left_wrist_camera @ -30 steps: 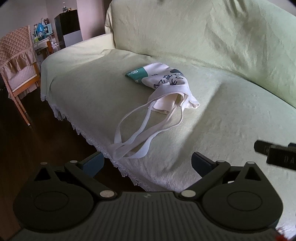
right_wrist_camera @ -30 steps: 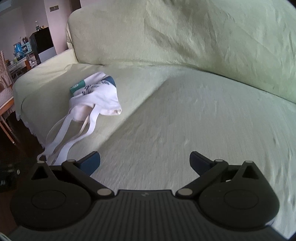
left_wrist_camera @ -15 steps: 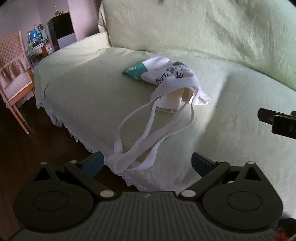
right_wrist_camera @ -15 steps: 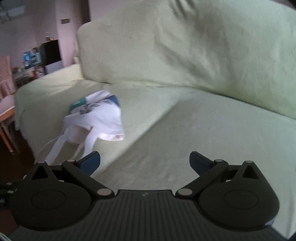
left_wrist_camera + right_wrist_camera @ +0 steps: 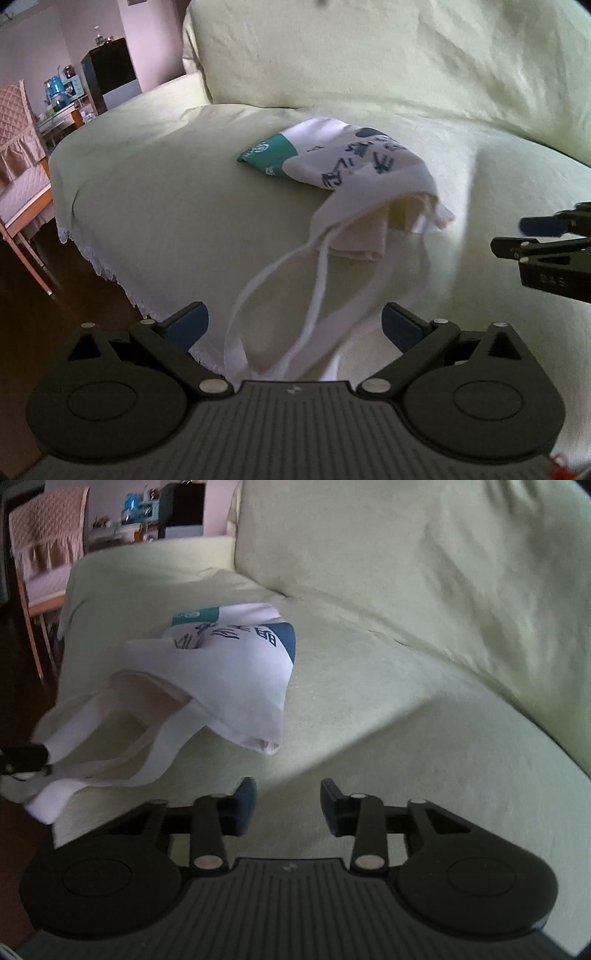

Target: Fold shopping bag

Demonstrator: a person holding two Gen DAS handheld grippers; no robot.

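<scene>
Home living room, covered sofa [image 5: 369, 74], chair [image 5: 18, 155]

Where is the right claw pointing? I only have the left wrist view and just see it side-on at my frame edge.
Observer: The right claw points at bare sofa cover. Its jaws are narrowed with a gap, nothing between them.
Operator: Near the bag?
Observer: The shopping bag lies ahead to its left, nearest corner apart from the claw.
Operator: My claw on the handles?
Observer: One of the left claw fingers shows right beside the handles; I cannot tell if they touch.
</scene>
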